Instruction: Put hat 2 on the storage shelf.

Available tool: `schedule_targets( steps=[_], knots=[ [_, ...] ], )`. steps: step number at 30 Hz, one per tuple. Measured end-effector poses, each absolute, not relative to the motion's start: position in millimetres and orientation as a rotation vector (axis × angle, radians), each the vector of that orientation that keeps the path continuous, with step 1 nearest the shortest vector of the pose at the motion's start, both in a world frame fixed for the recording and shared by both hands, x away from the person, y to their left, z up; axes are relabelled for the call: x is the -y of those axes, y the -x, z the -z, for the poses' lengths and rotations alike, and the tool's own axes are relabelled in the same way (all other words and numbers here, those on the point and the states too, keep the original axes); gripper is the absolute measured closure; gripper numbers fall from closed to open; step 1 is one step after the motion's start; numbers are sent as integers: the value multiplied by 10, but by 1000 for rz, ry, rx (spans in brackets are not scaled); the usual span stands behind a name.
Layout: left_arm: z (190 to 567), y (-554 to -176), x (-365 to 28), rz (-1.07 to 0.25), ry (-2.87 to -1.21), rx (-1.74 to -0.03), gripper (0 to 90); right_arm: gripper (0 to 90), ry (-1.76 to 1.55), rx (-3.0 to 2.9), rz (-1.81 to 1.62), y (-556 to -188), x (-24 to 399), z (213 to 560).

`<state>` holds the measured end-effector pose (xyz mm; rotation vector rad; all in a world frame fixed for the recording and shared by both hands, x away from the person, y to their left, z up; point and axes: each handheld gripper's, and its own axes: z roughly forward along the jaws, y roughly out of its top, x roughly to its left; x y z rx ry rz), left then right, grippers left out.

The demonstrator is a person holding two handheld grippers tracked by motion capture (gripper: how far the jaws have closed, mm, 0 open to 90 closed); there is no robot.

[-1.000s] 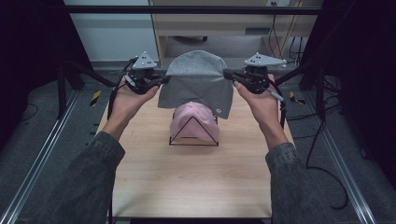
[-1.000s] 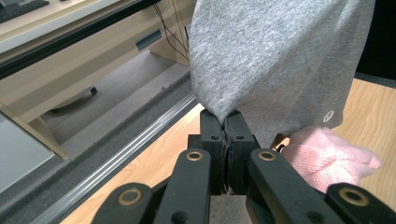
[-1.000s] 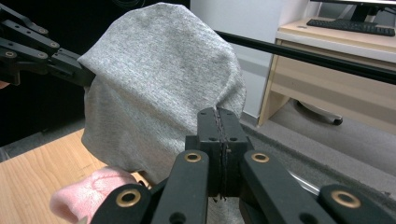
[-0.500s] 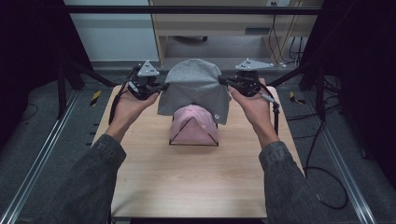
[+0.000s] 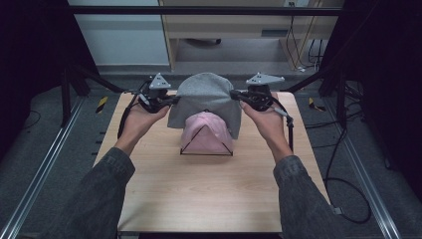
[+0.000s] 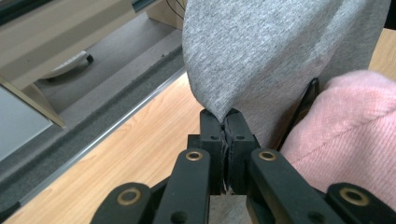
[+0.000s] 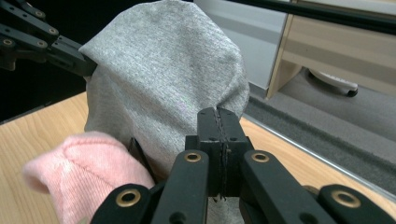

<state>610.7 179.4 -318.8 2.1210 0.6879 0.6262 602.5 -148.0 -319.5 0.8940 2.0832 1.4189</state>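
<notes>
Grey hat [image 5: 208,99] hangs stretched between the two grippers over the far half of the table [image 5: 199,189], its dome bulging upward and its open rim draped down toward the pink hat [image 5: 205,133] that sits on a black wire stand [image 5: 206,152]. In the high view the grey hat's lower edge overlaps the top of the pink hat, hiding its crown; whether the two fabrics touch cannot be told from there. The left gripper [image 5: 171,99] has its jaws fully together on the rim at the hat's left side — in the left gripper view [image 6: 226,122] a pinch of grey knit is squeezed between the two black pads, and the cloth rises from that point in a taut fold. The right gripper [image 5: 235,93] is likewise clamped tight on the opposite side; the right gripper view [image 7: 219,122] shows its pads pressed together with the grey fabric right behind them, though the pinched edge itself is hard to make out there. In that same view the left gripper's jaws meet the hat at upper left, and the pink hat lies low at the left, partly under the grey one. Both hands — left hand [image 5: 142,119], right hand [image 5: 266,117] — hold the grippers roughly level, pointing inward toward each other.
</notes>
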Motion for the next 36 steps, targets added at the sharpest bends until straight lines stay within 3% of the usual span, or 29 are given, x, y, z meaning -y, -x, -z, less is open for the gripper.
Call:
schedule_targets(
  steps=[36],
  knots=[
    [3877,-6177,-1777,-485,-2200,-798,866,897,-1011,-2210,-1295,-6169,1367,3742]
  ],
)
